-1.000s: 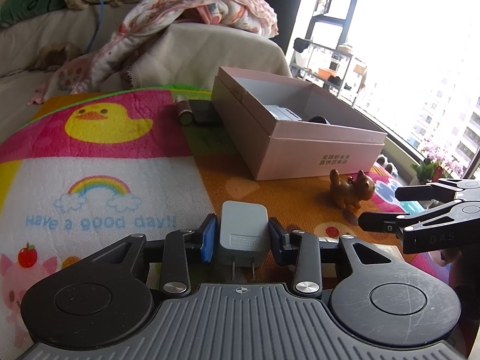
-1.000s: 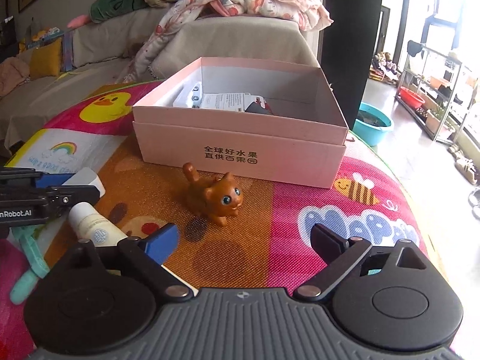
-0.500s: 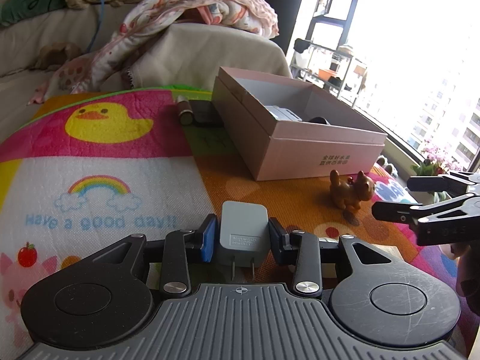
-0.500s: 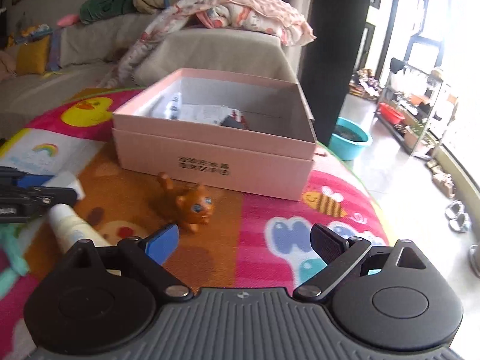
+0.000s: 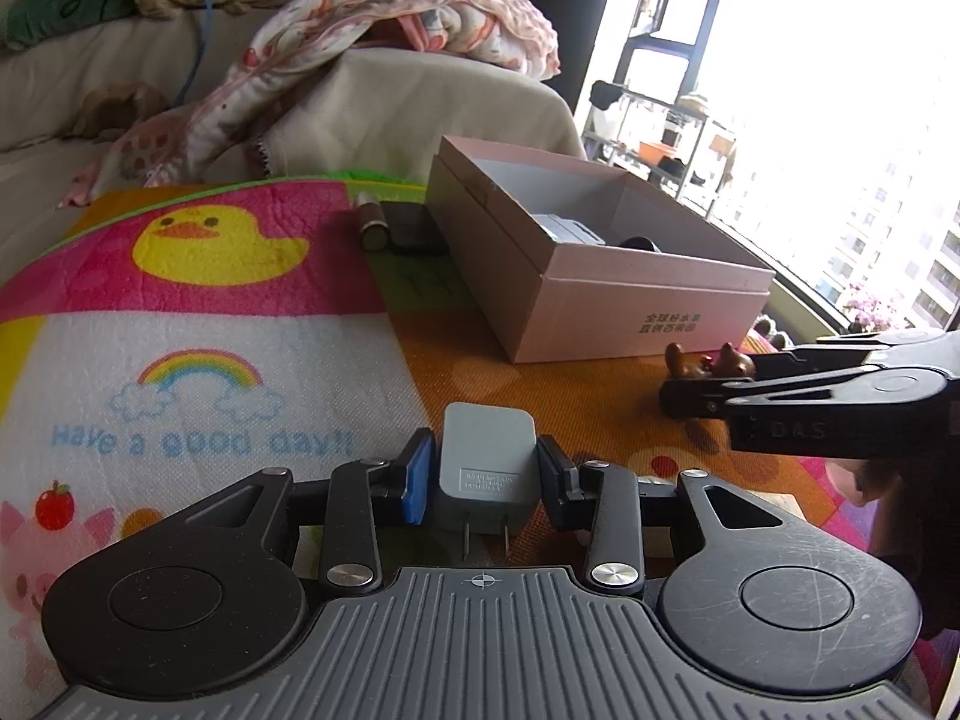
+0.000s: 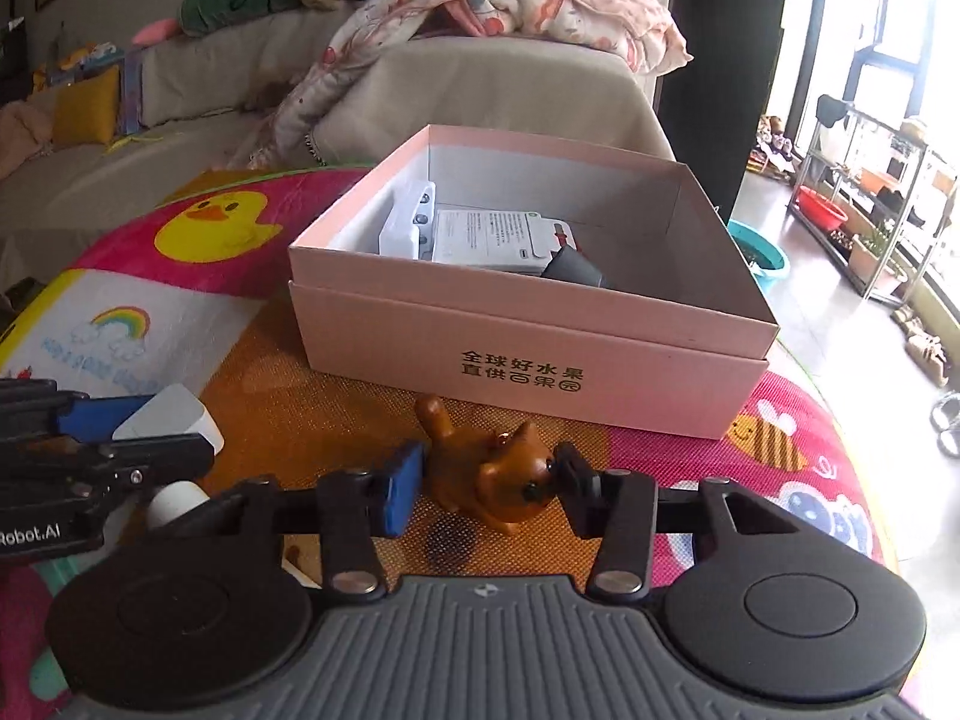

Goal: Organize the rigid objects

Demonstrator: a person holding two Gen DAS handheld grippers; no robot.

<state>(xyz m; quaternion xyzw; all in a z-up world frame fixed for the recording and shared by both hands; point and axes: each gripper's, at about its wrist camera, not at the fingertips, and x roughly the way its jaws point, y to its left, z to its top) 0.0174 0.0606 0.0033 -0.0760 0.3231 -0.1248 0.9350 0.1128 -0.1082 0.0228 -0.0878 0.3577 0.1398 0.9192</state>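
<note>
I judge the sorting partly done. The pink box (image 6: 528, 354) sits toward the far side of the play mat (image 5: 198, 372), and it already holds a white device (image 6: 405, 228), a printed packet (image 6: 498, 237) and a dark grey piece (image 6: 573, 270). Still out on the mat are a brown cylinder (image 5: 371, 225) and a flat black item (image 5: 414, 228) just beside the box's far left corner, and a white tube (image 6: 174, 501) near my left tool. Each tool also has a piece of its own that is not yet boxed.

My left gripper (image 5: 485, 477) is clamped on the grey charger plug (image 5: 487, 468), its prongs pointing back toward the camera. The pads press both flanks, and the jaws are only as wide as the plug body. It sits near the mat's near edge, well short of the box.

My right gripper (image 6: 485, 483) has its jaws narrowed around the brown cat figurine (image 6: 498, 480), which stands on the orange patch just in front of the box's near wall. The blue pad (image 6: 401, 495) touches its hind end, and the black pad meets its head. It looks gripped, though I cannot tell how firmly, or whether it has left the mat.

I would say both pieces next need lifting over the box rim.
</note>
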